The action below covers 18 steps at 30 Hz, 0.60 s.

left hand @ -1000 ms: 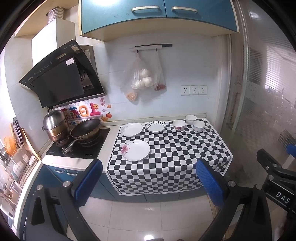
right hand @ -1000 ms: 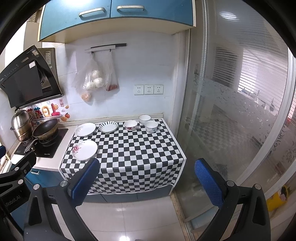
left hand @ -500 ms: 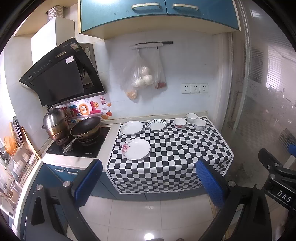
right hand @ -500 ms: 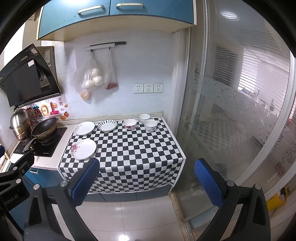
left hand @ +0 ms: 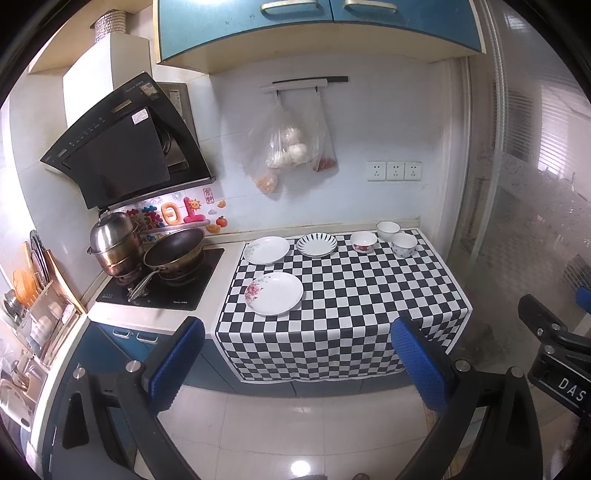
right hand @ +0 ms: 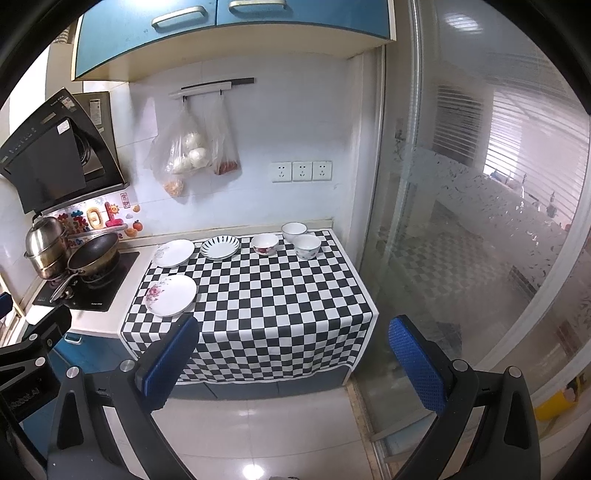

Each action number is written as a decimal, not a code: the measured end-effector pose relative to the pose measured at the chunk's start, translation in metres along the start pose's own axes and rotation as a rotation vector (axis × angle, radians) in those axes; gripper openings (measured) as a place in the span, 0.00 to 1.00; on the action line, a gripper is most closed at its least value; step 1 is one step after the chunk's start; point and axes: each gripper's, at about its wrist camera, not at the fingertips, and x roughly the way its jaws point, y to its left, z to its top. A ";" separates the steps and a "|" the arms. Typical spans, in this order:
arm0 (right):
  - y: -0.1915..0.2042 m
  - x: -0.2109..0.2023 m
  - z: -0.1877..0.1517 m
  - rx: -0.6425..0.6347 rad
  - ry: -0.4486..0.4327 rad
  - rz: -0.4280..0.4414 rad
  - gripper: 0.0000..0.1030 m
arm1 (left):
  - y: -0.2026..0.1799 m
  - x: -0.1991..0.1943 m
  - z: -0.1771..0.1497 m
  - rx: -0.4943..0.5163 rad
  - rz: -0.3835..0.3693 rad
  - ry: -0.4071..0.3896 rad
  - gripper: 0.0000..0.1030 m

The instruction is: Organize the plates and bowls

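cloth (left hand: pixel 354 295): black-white checks; plate (left hand: pixel 273 294): white, pink flower; cabinets (left hand: pixel 317 26): blue

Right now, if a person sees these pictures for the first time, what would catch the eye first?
Probably the black-and-white checkered cloth covering the counter and hanging over its front edge. On it lie three plates: a rose-patterned plate near the front left, a plain white plate and a striped plate at the back, with three small bowls at the back right. Both the left gripper and right gripper are open, well short of the counter.
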 end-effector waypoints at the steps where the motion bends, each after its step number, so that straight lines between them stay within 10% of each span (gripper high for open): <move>1: -0.003 0.003 0.001 0.005 0.003 0.004 1.00 | -0.001 0.003 0.000 -0.003 0.003 0.000 1.00; 18: 0.027 0.138 0.001 -0.105 0.120 0.151 1.00 | 0.014 0.116 0.009 -0.102 0.133 0.035 1.00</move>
